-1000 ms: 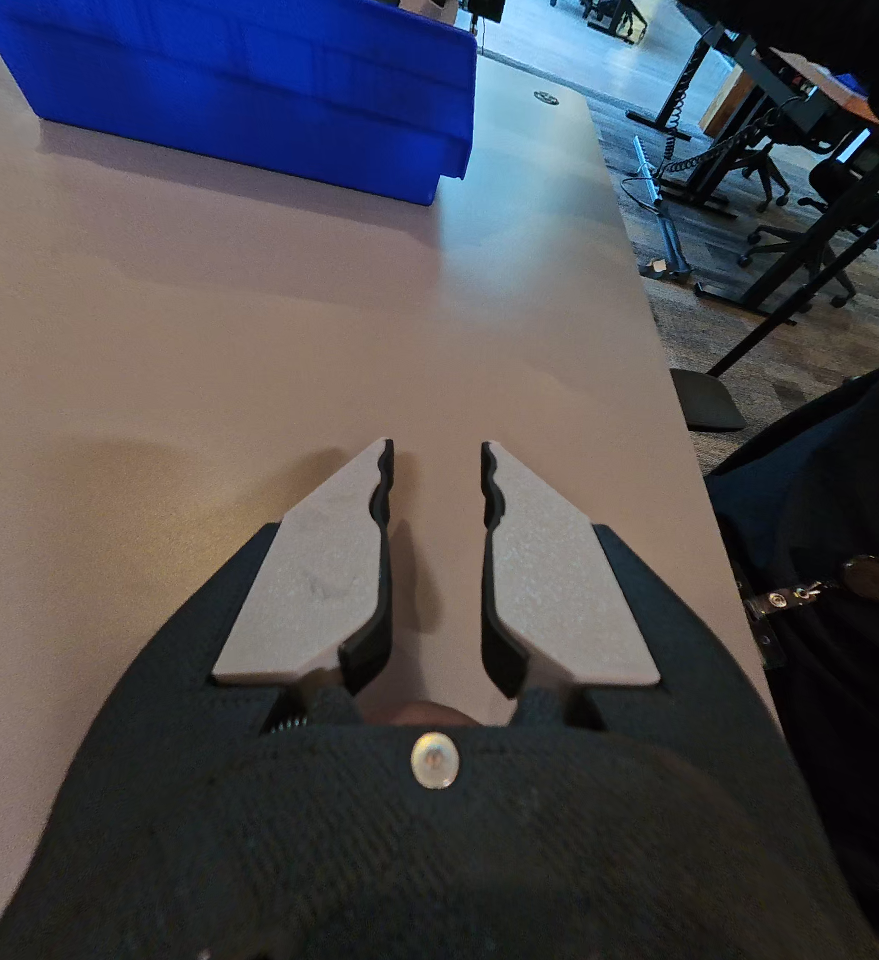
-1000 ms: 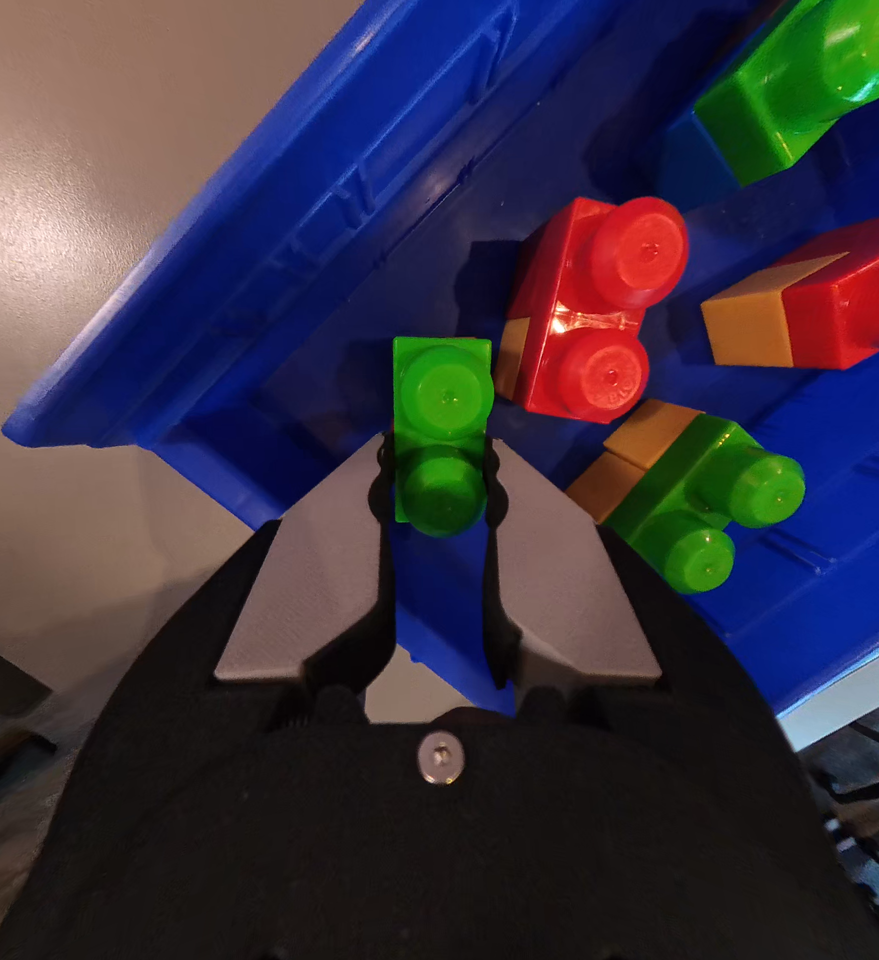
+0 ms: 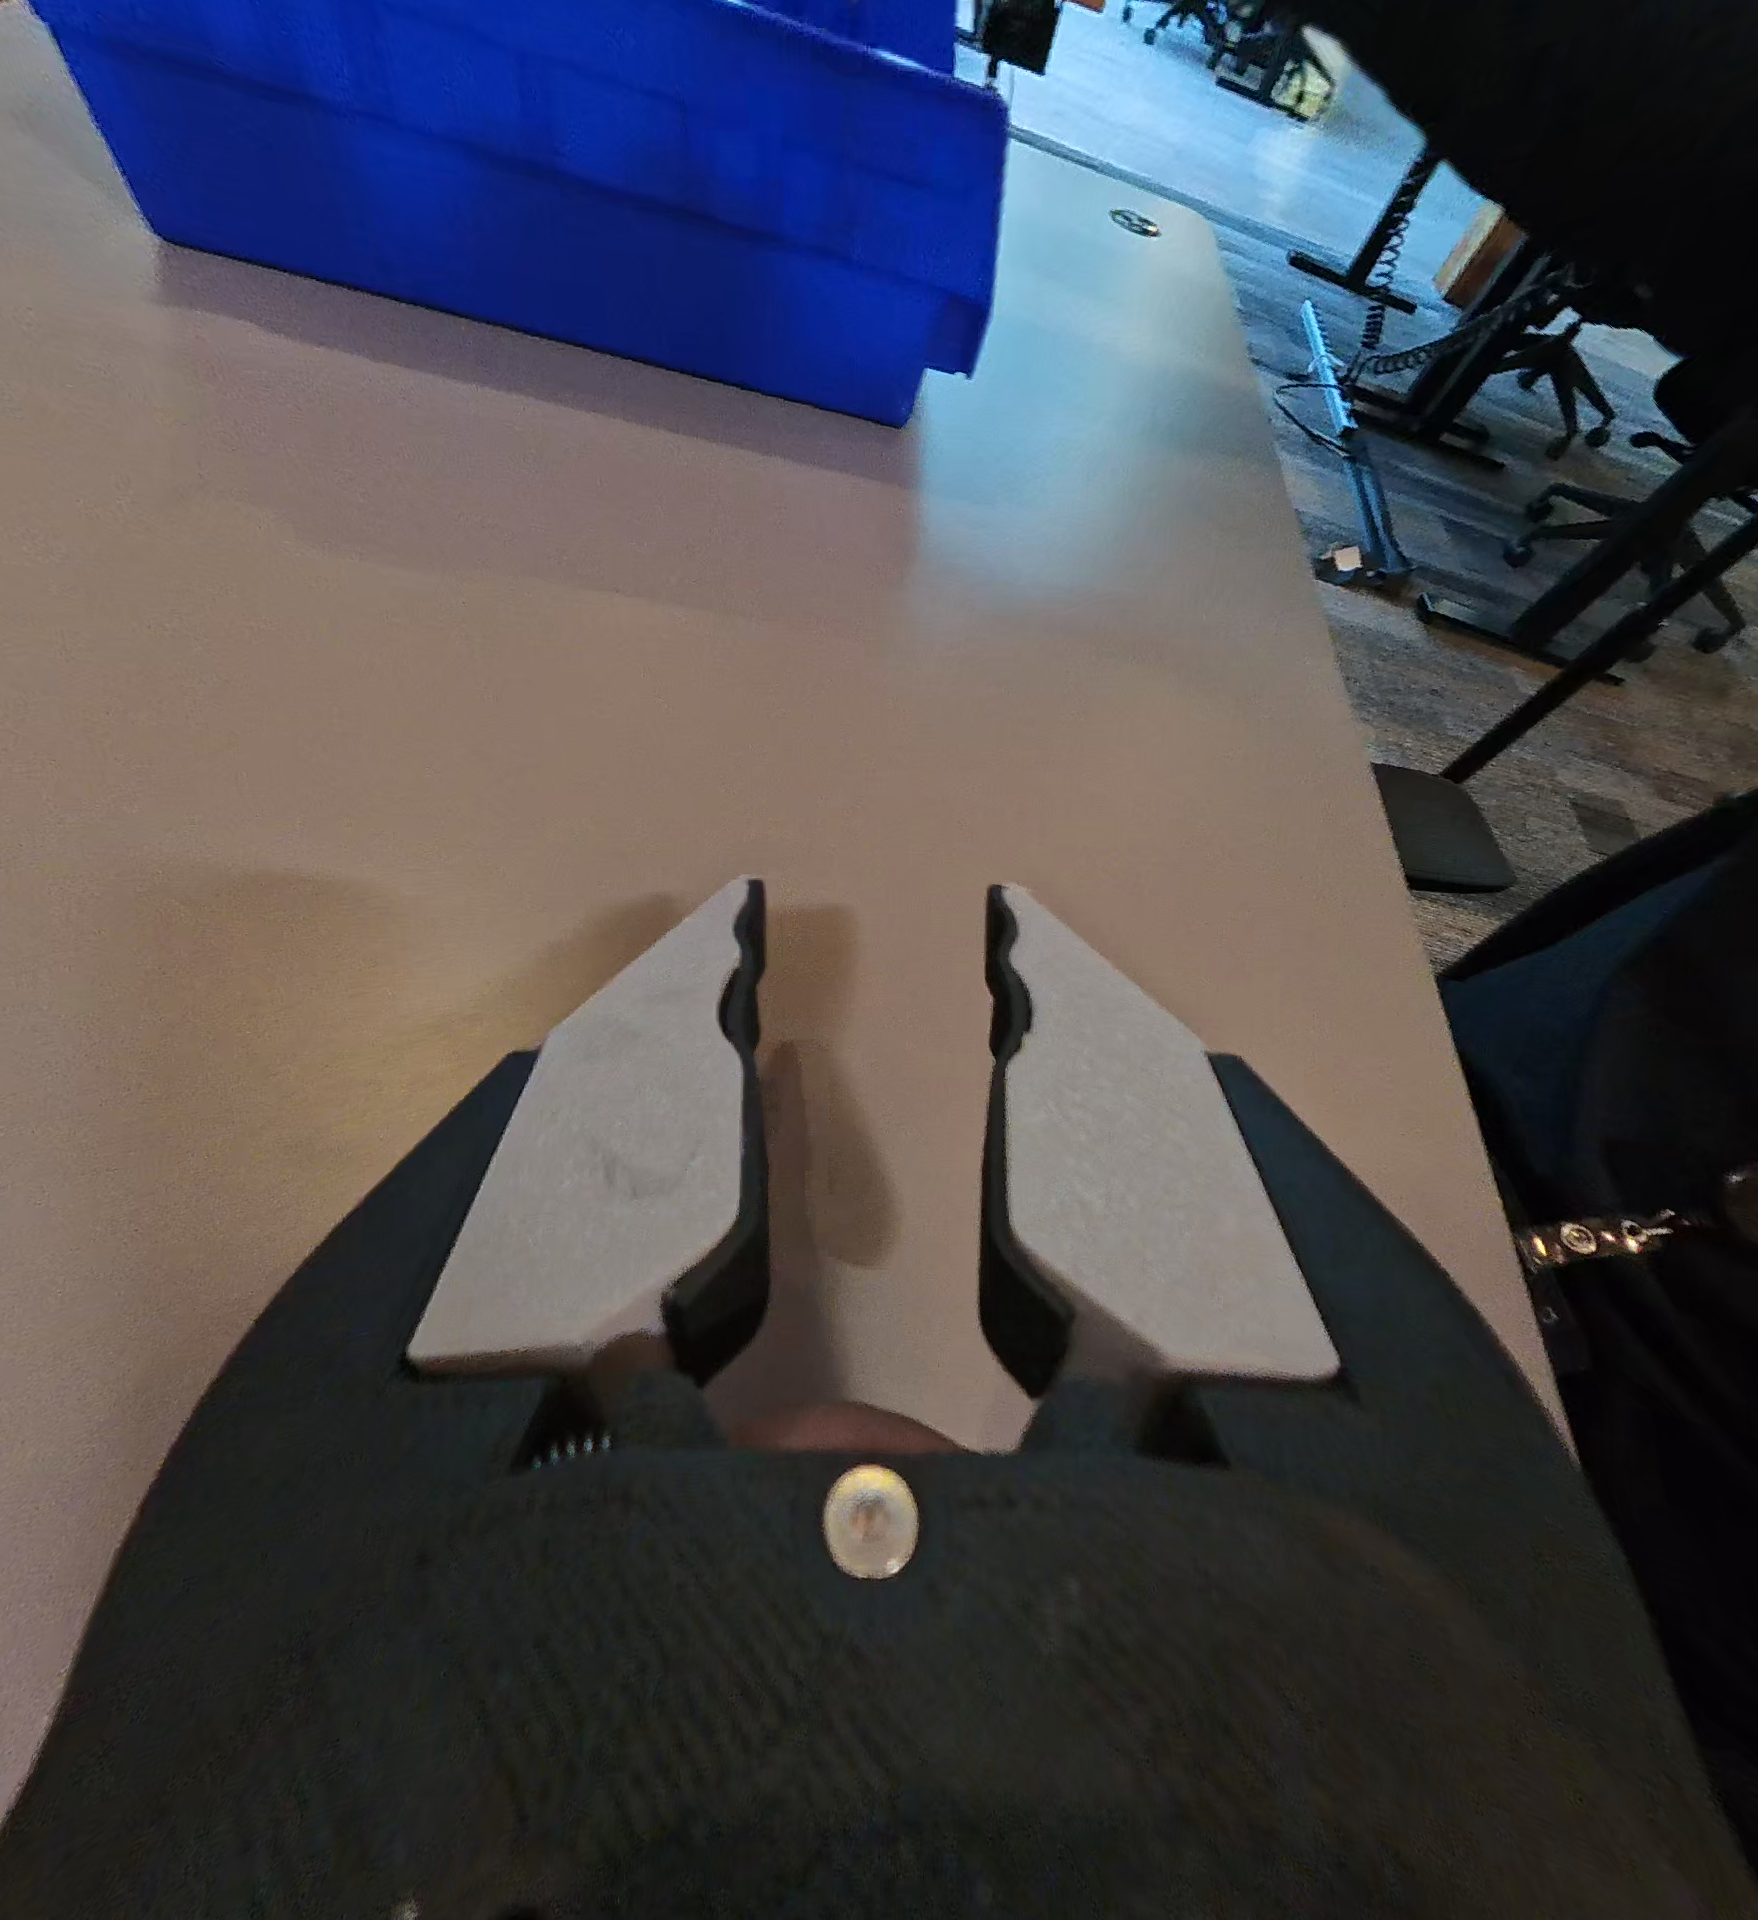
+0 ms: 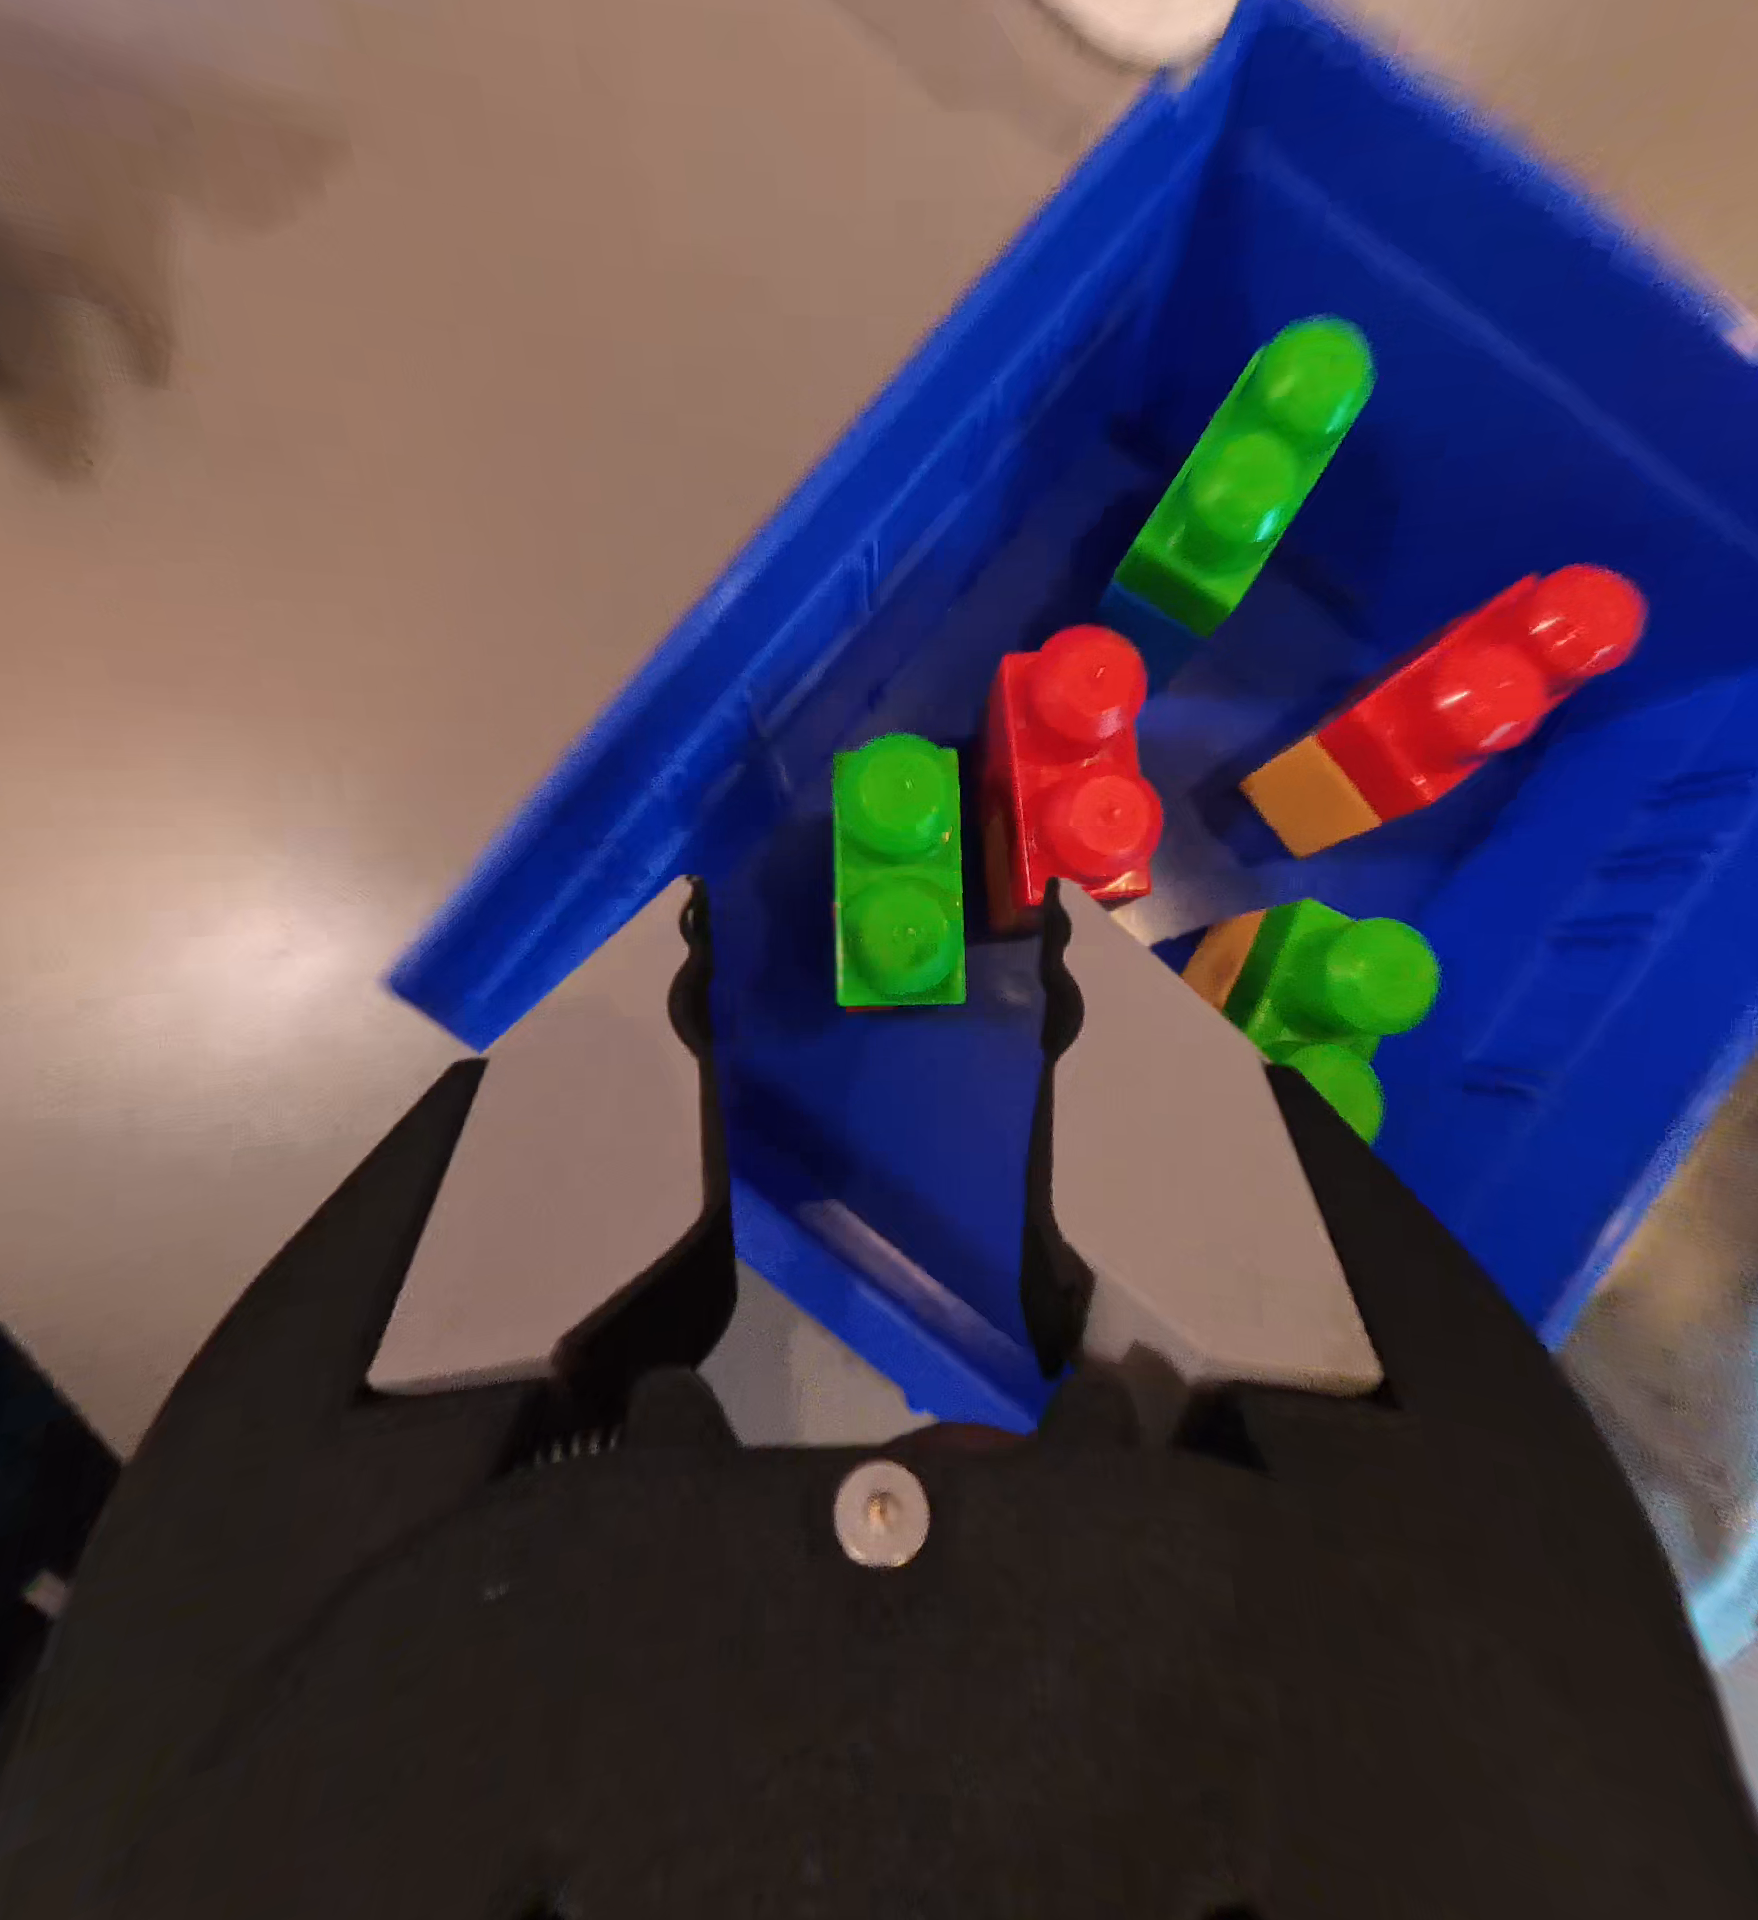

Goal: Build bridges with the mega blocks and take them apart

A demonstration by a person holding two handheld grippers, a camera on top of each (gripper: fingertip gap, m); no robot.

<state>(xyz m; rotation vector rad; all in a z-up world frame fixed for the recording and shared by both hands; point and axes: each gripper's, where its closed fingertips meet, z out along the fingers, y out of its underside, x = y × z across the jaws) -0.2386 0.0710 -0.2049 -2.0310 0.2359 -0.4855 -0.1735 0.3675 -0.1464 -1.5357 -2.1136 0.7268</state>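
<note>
The right gripper has let go of the green block and drawn back, jaws now wide apart. The block lies just ahead between the tips at frame centre, long axis along the fingers, inside the blue bin. The left gripper, apart and empty, hangs over the table, the bin at upper left.

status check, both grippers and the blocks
Left gripper open, empty over table. Right gripper open above blue bin. Green block loose inside, red block beside it.
</note>
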